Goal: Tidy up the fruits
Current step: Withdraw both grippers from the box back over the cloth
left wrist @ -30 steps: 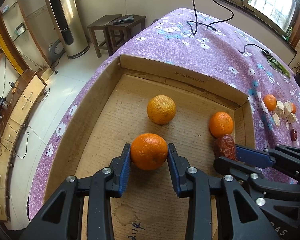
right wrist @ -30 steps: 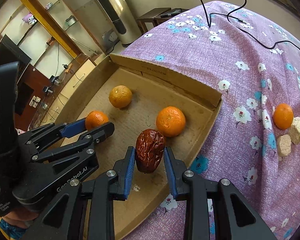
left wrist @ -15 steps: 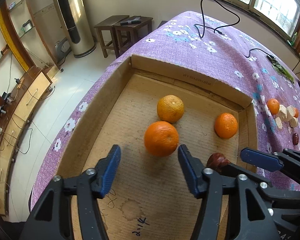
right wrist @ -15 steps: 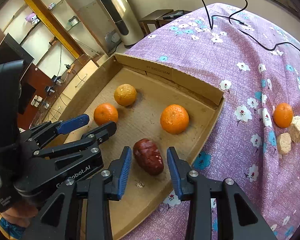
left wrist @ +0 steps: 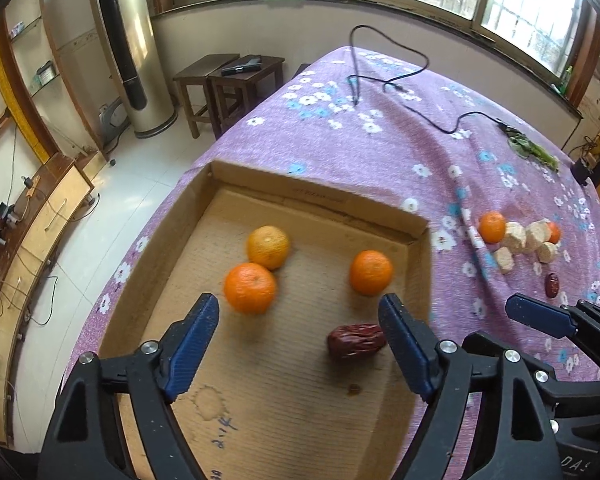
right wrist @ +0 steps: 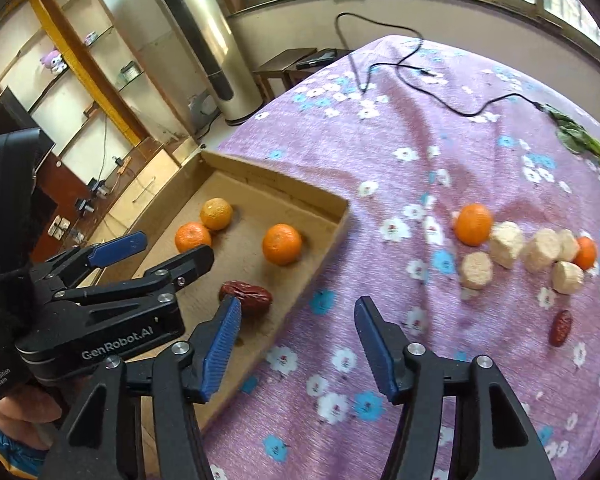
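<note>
Both grippers stand wide apart at the fingers and hold nothing. Left gripper (left wrist: 298,336) hangs over the cardboard tray (left wrist: 320,204); just ahead of its left pad lies an orange (left wrist: 250,288), slightly blurred, touching or nearly touching a paler orange (left wrist: 268,247) beyond it. A third orange (left wrist: 371,272) sits ahead of the right pad, toward the tray's right wall. The red date (left wrist: 355,341) lies on the tray floor between the pads, close against the inner side of the right one, which covers its right end.

Right gripper (right wrist: 298,344) is over the purple flowered cloth (right wrist: 420,140), outside the tray's right wall (right wrist: 320,256). From this view the same date (right wrist: 246,296) lies just beyond the left pad's tip, which hides part of it. Ahead and to the right, well clear of the pads, lie a loose orange (right wrist: 473,224), a cluster of pale chunks (right wrist: 540,248), a smaller orange (right wrist: 586,253) half hidden behind them, and a second date (right wrist: 561,328) nearer the gripper.

What the pale chunks are cannot be made out. The left gripper's body blocks the tray's near-left part in the right wrist view, and the tray's near edge is cut off below both pairs of fingers.
</note>
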